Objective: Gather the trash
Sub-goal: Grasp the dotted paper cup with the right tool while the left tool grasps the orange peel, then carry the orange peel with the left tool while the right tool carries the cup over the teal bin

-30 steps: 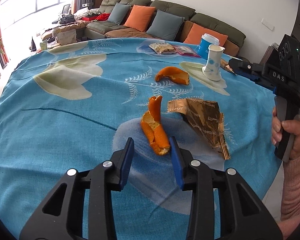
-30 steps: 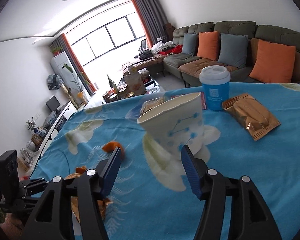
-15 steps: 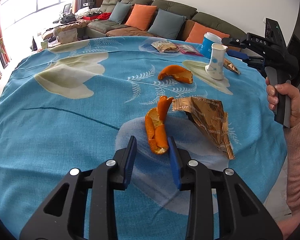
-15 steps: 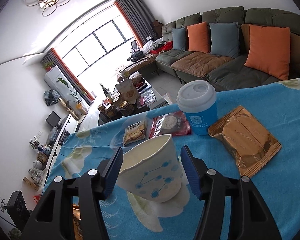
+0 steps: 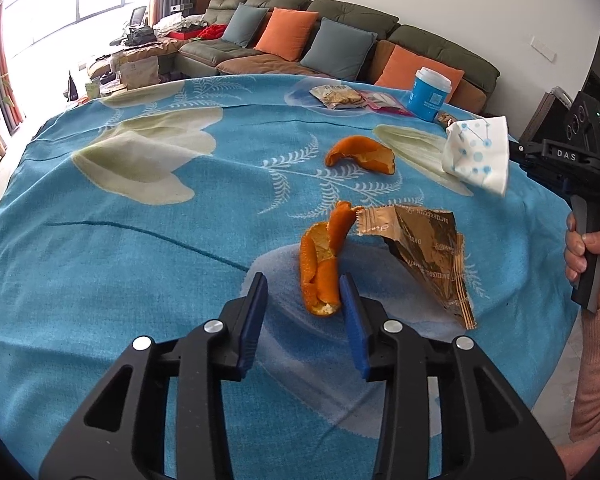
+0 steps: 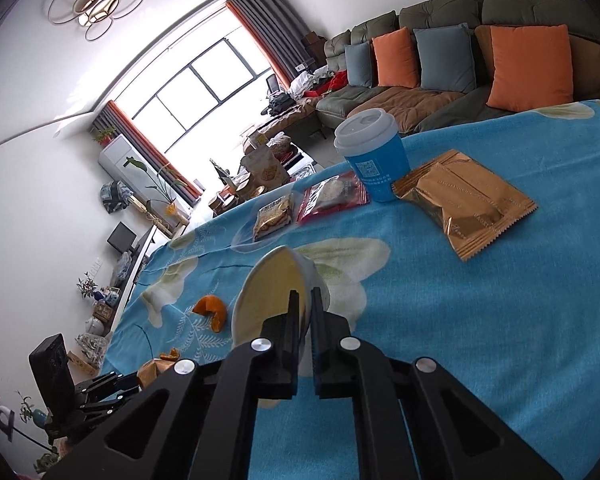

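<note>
A living room, a long sofa (image 5: 340, 32) behind, and a blue flowered tablecloth (image 5: 100, 248) spread wide. Right gripper (image 6: 306, 300) first: jaws clamped hard on the paper cup (image 6: 276, 288), squashing its rim flat, the cup off the cloth at three o'clock in the left view. Left gripper (image 5: 302, 294) now: jaws partly apart and opening, the long orange peel (image 5: 322, 256) lying between the tips, its near end just beside the right pad, nothing pinched. A torn gold wrapper (image 5: 428, 252) lies at the peel's three o'clock, a second peel (image 5: 360, 154) at twelve.
</note>
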A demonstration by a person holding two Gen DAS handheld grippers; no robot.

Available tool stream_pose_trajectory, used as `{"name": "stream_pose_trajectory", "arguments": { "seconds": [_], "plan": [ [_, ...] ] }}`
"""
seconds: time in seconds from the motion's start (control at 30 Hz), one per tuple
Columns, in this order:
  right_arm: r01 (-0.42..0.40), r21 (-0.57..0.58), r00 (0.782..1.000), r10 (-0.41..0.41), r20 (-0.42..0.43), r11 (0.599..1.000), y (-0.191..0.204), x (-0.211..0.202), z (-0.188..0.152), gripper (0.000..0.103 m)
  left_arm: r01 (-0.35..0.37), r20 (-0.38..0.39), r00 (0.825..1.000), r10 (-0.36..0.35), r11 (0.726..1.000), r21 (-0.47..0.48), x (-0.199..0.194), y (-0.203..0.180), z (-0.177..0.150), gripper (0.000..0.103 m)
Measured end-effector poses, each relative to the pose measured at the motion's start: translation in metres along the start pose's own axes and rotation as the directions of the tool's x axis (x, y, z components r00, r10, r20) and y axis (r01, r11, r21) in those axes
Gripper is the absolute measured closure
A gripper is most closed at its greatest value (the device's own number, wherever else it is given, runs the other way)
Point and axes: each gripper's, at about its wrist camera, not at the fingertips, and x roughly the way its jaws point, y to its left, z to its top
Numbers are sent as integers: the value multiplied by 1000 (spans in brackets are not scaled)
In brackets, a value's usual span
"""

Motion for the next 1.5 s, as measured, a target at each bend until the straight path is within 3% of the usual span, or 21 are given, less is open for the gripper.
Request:
{"name": "stream_pose_trajectory", "arguments": {
  "seconds": [0.1, 0.2, 0.3, 0.57, 0.9, 1.5],
  "plan": [
    [-30, -6, 999, 30, 13, 1000, 8, -4, -8, 101, -4, -1, 1000, 4, 1000, 4, 3, -1, 2, 68],
    [-67, -17, 997, 67, 23, 998, 20, -8, -12, 101, 3, -7, 1000, -3, 1000, 10, 4, -2, 2, 83],
    [-119, -22, 992, 120, 39, 993, 30, -13, -15, 101, -2, 6, 1000, 2, 1000, 0, 1, 0, 0, 85],
    [-243, -29, 969, 244, 33, 970, 61, -9, -23, 101, -15, 66, 998, 16, 1000, -19, -24, 8, -9, 86],
    [-369, -76, 929, 366, -49, 927, 112, 17, -40, 101, -62, 138, 988, 76, 993, -105, -80, 43, -32, 86],
    [-506, -105, 849, 472, -238, 856, 202, 83, -82, 101, -190, 177, 954, 241, 946, -264, -159, 107, -84, 86]
  ]
}}
